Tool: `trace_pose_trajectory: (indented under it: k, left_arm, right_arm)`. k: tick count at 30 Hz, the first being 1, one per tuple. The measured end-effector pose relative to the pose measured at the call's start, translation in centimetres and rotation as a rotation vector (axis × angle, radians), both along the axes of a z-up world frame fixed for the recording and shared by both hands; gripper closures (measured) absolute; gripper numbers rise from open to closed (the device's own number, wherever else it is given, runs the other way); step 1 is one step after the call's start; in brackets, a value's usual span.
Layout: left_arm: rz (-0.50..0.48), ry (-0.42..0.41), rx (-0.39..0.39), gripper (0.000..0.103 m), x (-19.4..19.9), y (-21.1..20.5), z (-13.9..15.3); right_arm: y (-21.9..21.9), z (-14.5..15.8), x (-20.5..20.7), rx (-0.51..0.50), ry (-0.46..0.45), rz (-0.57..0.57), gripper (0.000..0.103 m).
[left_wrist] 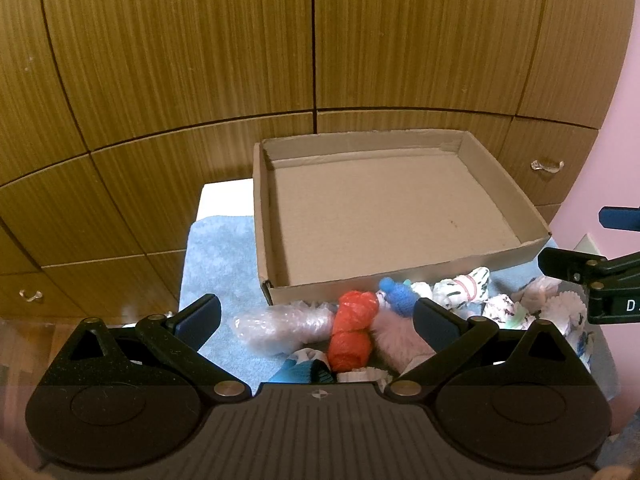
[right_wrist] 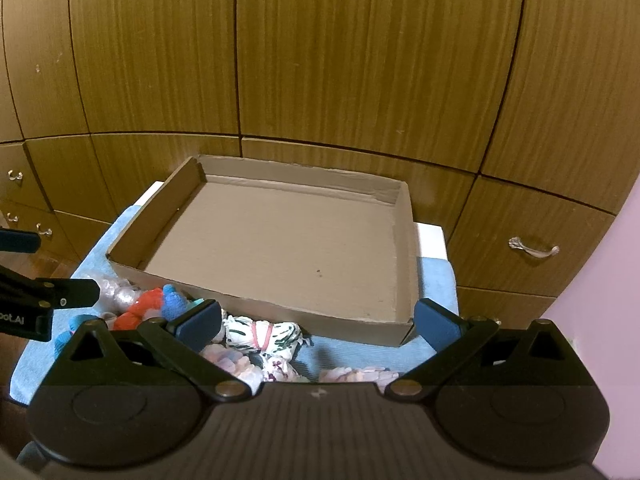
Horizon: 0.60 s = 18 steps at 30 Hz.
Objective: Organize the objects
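Note:
A shallow empty cardboard box (left_wrist: 460,272) (right_wrist: 280,314) sits on a blue towel (left_wrist: 220,256) (right_wrist: 438,284). A row of small bundles lies in front of it: a clear plastic bundle (left_wrist: 280,326), an orange-red bundle (left_wrist: 352,330) (right_wrist: 138,310), a blue bundle (left_wrist: 398,296) (right_wrist: 174,302), a pink fuzzy bundle (left_wrist: 394,340), a white-and-green bundle tied with a pink band (left_wrist: 464,286) (right_wrist: 262,334). My left gripper (left_wrist: 316,322) is open above the orange-red bundle. My right gripper (right_wrist: 318,326) is open above the white-and-green bundle. Neither holds anything.
Wooden cabinet doors and drawers with metal handles (left_wrist: 546,167) (right_wrist: 534,249) stand behind the box. A pink wall (left_wrist: 616,140) is at the right. More white patterned bundles (left_wrist: 560,312) lie at the right end of the towel. The white surface (right_wrist: 430,242) shows under the towel.

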<state>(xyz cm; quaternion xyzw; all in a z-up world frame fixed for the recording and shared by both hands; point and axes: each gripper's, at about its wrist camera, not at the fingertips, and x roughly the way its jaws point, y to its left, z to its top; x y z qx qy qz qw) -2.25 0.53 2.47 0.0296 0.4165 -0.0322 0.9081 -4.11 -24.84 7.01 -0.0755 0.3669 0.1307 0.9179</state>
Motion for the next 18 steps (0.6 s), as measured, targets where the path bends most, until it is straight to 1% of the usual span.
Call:
trace_pose_trajectory:
  k: [12,15,18]
  left_arm:
    - [-0.006,0.000,-0.003,0.001,-0.2,0.3,-0.4]
    - [-0.015,-0.013,-0.008,0.001,-0.9,0.9,-0.7]
    - [-0.017,-0.047,-0.005,0.001,-2.0,2.0,-1.4]
  right_arm:
    - [-0.4,0.0,-0.7,0.010,-0.016,0.000,0.001]
    - [-1.5,0.0,-2.4,0.032,-0.060,0.032,0.001]
    - [-2.9,-0.8,-5.2,0.033,-0.140,0.079,0.001]
